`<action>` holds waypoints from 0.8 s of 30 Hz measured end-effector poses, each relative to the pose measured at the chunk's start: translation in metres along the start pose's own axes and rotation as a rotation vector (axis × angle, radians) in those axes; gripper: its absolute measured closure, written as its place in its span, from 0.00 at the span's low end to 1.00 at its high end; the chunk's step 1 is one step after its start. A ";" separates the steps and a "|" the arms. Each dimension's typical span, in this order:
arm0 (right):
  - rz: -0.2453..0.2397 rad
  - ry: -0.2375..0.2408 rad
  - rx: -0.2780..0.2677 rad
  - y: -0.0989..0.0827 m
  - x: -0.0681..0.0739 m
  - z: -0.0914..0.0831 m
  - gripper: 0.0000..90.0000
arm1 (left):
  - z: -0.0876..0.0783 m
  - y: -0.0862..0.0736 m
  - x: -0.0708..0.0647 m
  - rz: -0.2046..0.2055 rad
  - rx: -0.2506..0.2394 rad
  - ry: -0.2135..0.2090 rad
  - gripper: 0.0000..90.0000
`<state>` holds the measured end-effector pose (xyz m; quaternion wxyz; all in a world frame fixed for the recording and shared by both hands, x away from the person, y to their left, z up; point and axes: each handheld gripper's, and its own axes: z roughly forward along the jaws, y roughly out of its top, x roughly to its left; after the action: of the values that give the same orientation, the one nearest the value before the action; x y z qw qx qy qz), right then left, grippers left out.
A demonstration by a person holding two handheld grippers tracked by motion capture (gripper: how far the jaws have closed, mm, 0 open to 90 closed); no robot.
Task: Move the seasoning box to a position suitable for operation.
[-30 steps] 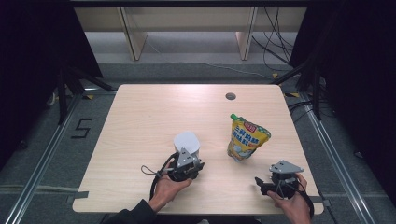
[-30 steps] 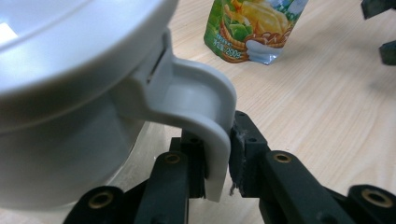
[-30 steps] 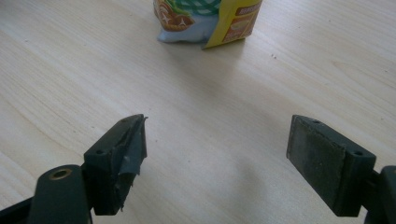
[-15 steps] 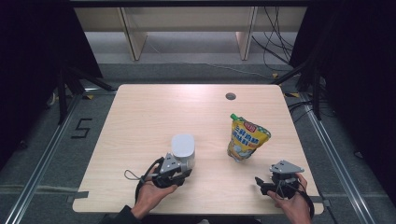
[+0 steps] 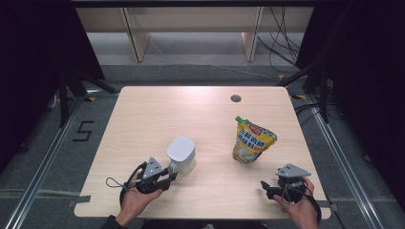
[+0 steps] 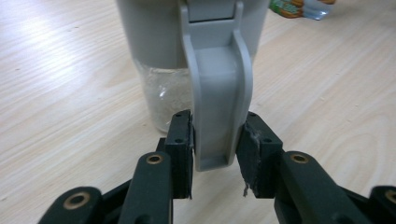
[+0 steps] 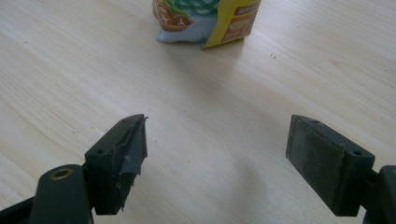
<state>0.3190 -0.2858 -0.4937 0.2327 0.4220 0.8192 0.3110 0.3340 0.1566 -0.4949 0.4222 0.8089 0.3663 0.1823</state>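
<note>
A glass container with a grey lid stands on the wooden table, left of centre near the front. Its grey handle points toward the person, and my left gripper is shut on the lower end of that handle. The jar's clear lower part holds something pale. A yellow spouted pouch stands upright to the right. My right gripper rests near the front right edge, open, with bare table between its jaws and the pouch farther ahead.
A round cable hole sits near the table's far edge. Wooden shelf legs and loose cables lie on the floor beyond the table. Dark curtains flank both sides.
My left gripper has drawn the container leftward and slightly toward the front edge, away from the pouch. The right gripper has stayed put.
</note>
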 end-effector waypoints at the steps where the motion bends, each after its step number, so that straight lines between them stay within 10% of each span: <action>1: 0.000 0.000 0.000 0.000 0.000 0.000 0.24 | 0.000 0.000 0.000 0.000 0.000 0.000 0.74; 24: -0.002 0.007 -0.003 0.000 0.000 0.000 0.25 | 0.004 -0.003 0.032 -0.130 -0.036 0.161 0.75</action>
<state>0.3188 -0.2857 -0.4940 0.2309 0.4200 0.8198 0.3135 0.3568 0.1790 -0.5000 0.4167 0.7584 0.4476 0.2254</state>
